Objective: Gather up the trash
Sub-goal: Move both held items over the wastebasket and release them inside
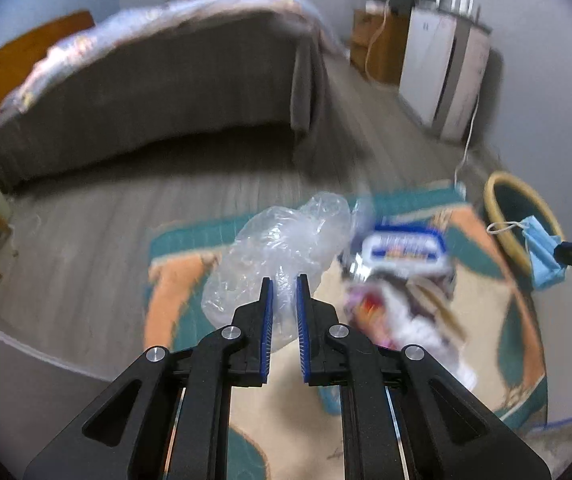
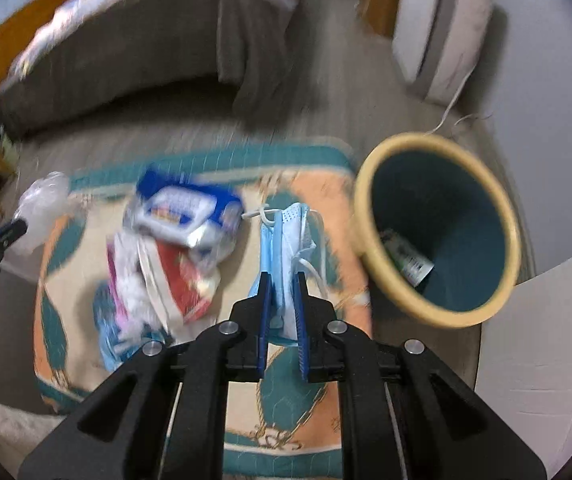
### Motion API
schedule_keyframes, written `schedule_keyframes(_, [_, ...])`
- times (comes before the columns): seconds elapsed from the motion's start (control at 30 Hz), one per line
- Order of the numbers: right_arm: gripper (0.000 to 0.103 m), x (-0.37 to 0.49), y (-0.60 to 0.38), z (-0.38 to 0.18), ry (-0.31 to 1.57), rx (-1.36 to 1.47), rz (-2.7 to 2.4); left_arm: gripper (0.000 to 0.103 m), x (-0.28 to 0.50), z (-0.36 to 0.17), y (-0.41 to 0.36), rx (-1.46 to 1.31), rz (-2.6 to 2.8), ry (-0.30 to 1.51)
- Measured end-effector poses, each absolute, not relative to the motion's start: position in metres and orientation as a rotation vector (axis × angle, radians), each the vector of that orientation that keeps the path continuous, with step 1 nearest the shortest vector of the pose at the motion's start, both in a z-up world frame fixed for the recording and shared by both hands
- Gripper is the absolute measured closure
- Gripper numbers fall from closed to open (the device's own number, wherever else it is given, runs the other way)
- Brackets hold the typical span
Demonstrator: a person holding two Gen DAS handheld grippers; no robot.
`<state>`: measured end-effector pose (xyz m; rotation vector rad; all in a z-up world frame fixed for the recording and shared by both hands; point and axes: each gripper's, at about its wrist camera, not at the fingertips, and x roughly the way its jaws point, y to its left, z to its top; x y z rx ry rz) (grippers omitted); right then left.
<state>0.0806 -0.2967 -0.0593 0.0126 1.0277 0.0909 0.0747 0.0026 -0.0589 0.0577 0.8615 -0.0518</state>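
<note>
My left gripper (image 1: 284, 285) is shut on a crumpled clear plastic bag (image 1: 281, 240), which hangs above the patterned rug (image 1: 173, 276). In the right wrist view that bag (image 2: 43, 200) shows at the far left with the left gripper (image 2: 15, 229) on it. My right gripper (image 2: 283, 280) is shut on a light blue face mask (image 2: 286, 236), lifted over the rug (image 2: 326, 208); the mask (image 1: 542, 256) also shows at the right edge of the left wrist view. A teal bin with a yellow rim (image 2: 438, 224) stands to the right, with a small item inside.
A pile of trash lies on the rug: a blue and white wipes pack (image 2: 181, 208), a red and white wrapper (image 2: 181, 276) and white tissue (image 2: 129, 292). A grey bed (image 1: 145, 92), a white cabinet (image 1: 442, 72), a trailing cord (image 1: 470, 136) and a white surface (image 2: 542, 344) surround the spot.
</note>
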Motion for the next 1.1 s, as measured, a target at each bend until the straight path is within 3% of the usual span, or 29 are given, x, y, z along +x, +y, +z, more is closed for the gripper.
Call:
schedule_keyframes(0.3, [0.092, 0.075, -0.313, -0.025, 0.889, 0.023, 0.067, 0.091, 0.064, -0.015, -0.020, 0.051, -0.103, 0.722])
schedule_keyframes(1.1, [0.092, 0.119, -0.338, -0.049, 0.917, -0.040, 0.057, 0.091, 0.097, -0.048, -0.100, 0.109, -0.209, 0.801])
